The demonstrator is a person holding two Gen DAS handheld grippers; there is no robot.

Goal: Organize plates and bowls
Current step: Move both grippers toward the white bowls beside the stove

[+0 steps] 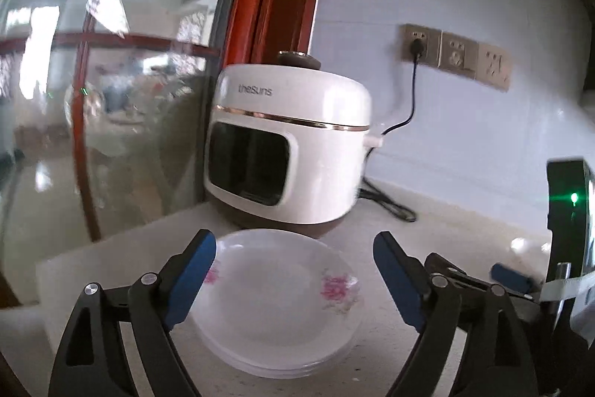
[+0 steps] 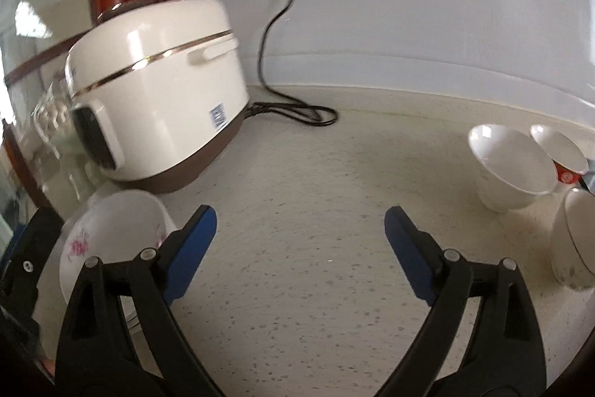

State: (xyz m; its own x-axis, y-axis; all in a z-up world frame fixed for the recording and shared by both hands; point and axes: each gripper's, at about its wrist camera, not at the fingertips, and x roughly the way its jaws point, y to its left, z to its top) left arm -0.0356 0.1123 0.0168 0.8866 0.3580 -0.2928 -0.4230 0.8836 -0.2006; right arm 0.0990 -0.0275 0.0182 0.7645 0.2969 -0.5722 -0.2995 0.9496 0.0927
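Both grippers stand spread wide and hold nothing: the left gripper (image 1: 293, 259) hangs over a stack of plates (image 1: 275, 304) on the pale speckled counter (image 2: 316, 229), the right gripper (image 2: 300, 233) over bare counter beside that stack. At least three white plates with pink flower prints are stacked just before one white rice cooker (image 1: 290, 144) lettered "theSuns". Three white bowls (image 2: 509, 166) sit at the right, well apart from the plates; a fourth red-marked piece behind them is unclear. Three wall sockets (image 1: 455, 56) show, one holding a black plug.
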